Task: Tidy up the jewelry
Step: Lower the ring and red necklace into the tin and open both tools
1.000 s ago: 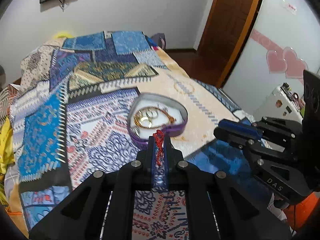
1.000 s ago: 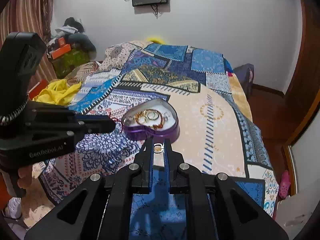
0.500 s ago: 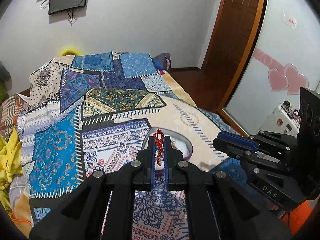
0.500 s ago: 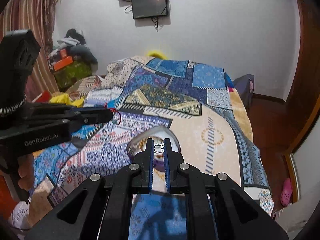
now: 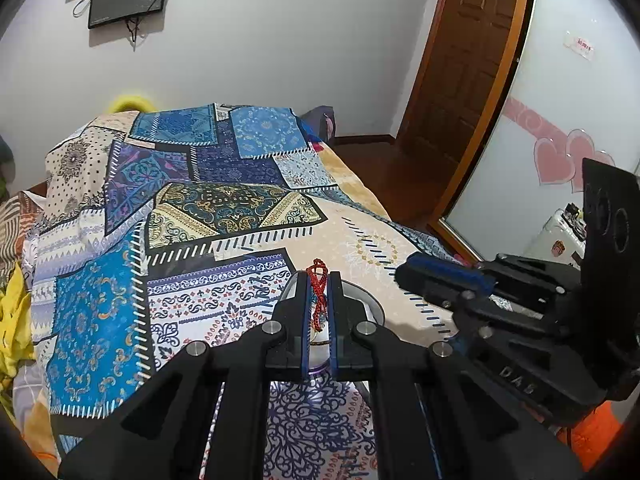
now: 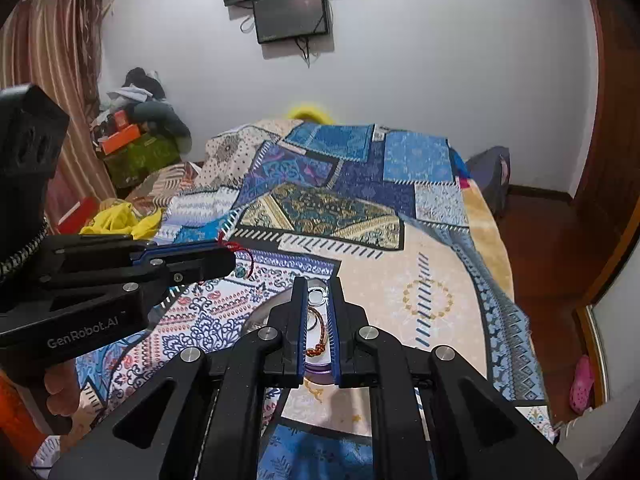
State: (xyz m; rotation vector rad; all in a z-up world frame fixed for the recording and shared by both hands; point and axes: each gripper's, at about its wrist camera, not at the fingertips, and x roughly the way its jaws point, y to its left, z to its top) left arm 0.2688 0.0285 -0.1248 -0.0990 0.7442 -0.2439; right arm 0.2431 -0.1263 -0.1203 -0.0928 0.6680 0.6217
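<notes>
My left gripper (image 5: pixel 319 276) is shut on a red beaded bracelet (image 5: pixel 319 286), held up above the bed; it also shows in the right wrist view (image 6: pixel 224 254) with the bracelet (image 6: pixel 240 254) dangling from its tips. My right gripper (image 6: pixel 318 292) is shut on a small silver ring (image 6: pixel 317 295). It also shows in the left wrist view (image 5: pixel 404 270). A purple heart-shaped jewelry box (image 6: pixel 318 368) lies on the bed under both grippers, mostly hidden by the fingers; a gold and orange chain (image 6: pixel 316 336) lies inside it.
The patchwork bedspread (image 6: pixel 360 216) covers the bed. Yellow cloth (image 6: pixel 120 220) and piled boxes and clothes (image 6: pixel 136 136) sit at the left. A wooden door (image 5: pixel 468 72) and bare floor (image 6: pixel 544 248) are at the right.
Both grippers have risen and tilted up from the heart box, so it has slid under the fingers. Each still holds its piece.
</notes>
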